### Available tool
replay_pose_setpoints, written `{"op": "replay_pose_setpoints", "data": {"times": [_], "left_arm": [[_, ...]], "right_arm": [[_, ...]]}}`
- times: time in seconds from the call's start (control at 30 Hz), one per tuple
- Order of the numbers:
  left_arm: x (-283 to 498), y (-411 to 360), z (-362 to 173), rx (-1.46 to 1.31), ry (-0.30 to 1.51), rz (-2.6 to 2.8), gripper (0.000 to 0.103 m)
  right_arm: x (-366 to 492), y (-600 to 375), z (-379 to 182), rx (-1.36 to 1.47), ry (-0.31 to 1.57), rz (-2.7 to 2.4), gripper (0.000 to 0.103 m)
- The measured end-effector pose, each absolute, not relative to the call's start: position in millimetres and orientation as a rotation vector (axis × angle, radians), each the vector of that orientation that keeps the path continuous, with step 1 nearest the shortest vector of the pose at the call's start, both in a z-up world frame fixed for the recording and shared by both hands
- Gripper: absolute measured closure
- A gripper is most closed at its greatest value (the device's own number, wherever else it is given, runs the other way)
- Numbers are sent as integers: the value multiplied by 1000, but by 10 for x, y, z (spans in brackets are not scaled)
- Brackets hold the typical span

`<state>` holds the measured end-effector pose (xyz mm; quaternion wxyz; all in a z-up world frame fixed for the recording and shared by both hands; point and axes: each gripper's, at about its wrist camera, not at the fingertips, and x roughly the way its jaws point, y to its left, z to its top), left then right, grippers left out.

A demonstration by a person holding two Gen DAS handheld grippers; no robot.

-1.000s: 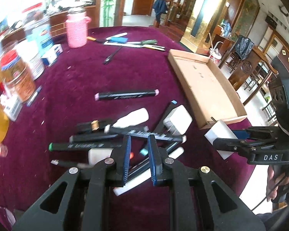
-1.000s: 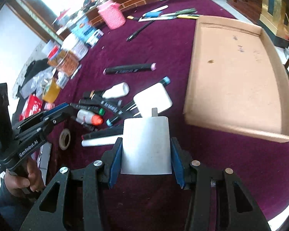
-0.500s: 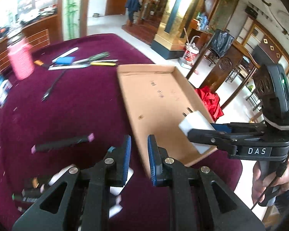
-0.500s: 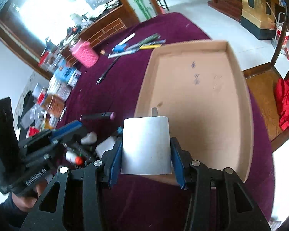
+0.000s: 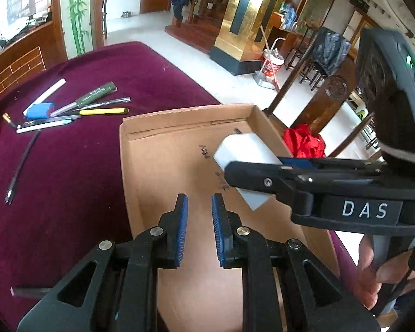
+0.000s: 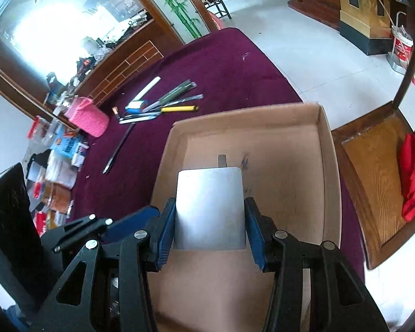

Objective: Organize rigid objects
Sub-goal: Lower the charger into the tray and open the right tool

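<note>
Charger (image 6: pixel 209 207), a smooth white block with rounded corners and a metal prong, now hangs over the shallow cardboard tray (image 6: pixel 327 160); a second ago it was above the marker pile on the maroon velvet table (image 5: pixel 69 171). The right gripper (image 6: pixel 209 231) pinches its sides between ribbed blue pads. The left gripper (image 5: pixel 199 229), nearly closed and holding nothing, has moved over the tray's near edge. Pens (image 5: pixel 102 110) lie near the table's far edge.

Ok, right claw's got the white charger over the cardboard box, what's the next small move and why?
Probably lower the right claw and release: it grips the white charger above the cardboard box's bare floor, with nothing visible beneath it.
</note>
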<state>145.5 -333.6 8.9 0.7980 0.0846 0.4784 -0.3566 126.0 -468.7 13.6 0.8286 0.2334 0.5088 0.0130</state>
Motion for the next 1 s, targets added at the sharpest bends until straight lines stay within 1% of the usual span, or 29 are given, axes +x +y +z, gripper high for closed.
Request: {"op": "replay_pose_setpoints", "data": {"times": [0.27, 0.6, 0.77, 0.8, 0.83, 0.87, 0.9, 0.93, 1.0], "left_arm": [[1779, -3438, -111, 75, 1071, -778, 88], [1834, -3493, -254, 119, 1063, -745, 88], [1841, -3491, -318, 126, 1078, -729, 87], [1841, -3489, -326, 127, 1081, -726, 85], [1846, -3481, -338, 129, 1086, -718, 80], [1849, -3470, -346, 129, 1089, -710, 77], [1854, -3457, -354, 126, 1092, -701, 70], [1844, -3435, -361, 119, 1096, -698, 67], [1829, -3432, -359, 117, 1095, -701, 65]], "right_arm": [[1732, -4691, -135, 381, 1134, 26, 61], [1853, -4711, -331, 362, 1152, 40, 61], [1871, -4695, -322, 336, 1137, 34, 61], [1883, -4687, -322, 332, 1138, 34, 60], [1889, -4680, -322, 326, 1140, 34, 60], [1892, -4679, -319, 322, 1141, 35, 60], [1893, -4681, -317, 320, 1141, 38, 60], [1888, -4693, -310, 324, 1137, 41, 57], [1884, -4702, -294, 329, 1127, 49, 57]]}}
